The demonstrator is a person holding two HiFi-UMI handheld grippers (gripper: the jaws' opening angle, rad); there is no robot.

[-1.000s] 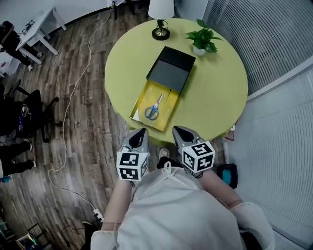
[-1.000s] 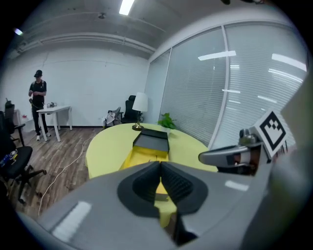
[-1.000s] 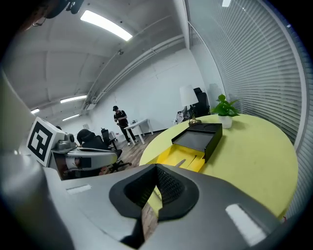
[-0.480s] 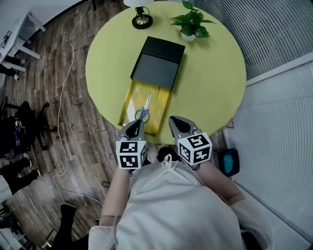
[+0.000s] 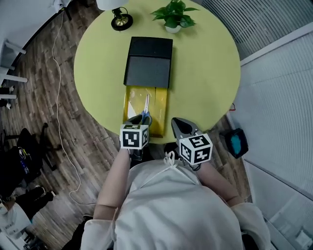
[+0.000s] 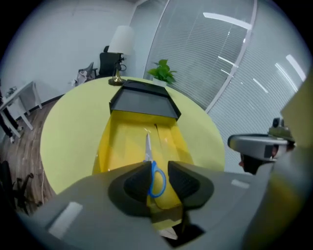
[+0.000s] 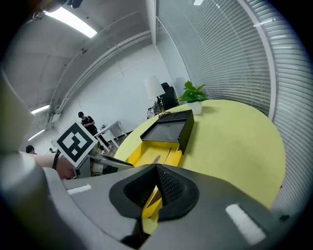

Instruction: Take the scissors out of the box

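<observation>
best to keep the left gripper (image 6: pixel 159 167) spread as it is and to bring it lower along its steep line, straddling the blue plastic handle loops of the steel-bladed scissors (image 6: pixel 147 152) before closing. better to pinch across the loops or the pivot than the thin blade, and to close squarely so as not to skate the pair along the glossy tray floor. judged as the reach-and-grasp step, with nothing lifted yet. standing partly apart there, having just been opening, with one blue loop showing in the gap and no sign of either pad pressing on it; hard to say whether touching at all. shut tight on the right gripper (image 7: pixel 155 168), tips meeting, nothing between them, only a near corner of the tray behind. better left idling there, just right of the left one and clear of the tray, unless needed to steady it. lying flat in the open yellow cardboard tray (image 6: pixel 117 146) of the box, handles near, blades pointing far toward the flat black sleeve (image 5: pixel 148 63) from which the tray slides out. resting on the round yellow-green table (image 5: pixel 205 73), tray end at the near edge. farther off, a brass-footed lamp (image 5: pixel 121 19) and a small potted green plant (image 5: pixel 173 12) at the far rim, well apart from the work.
</observation>
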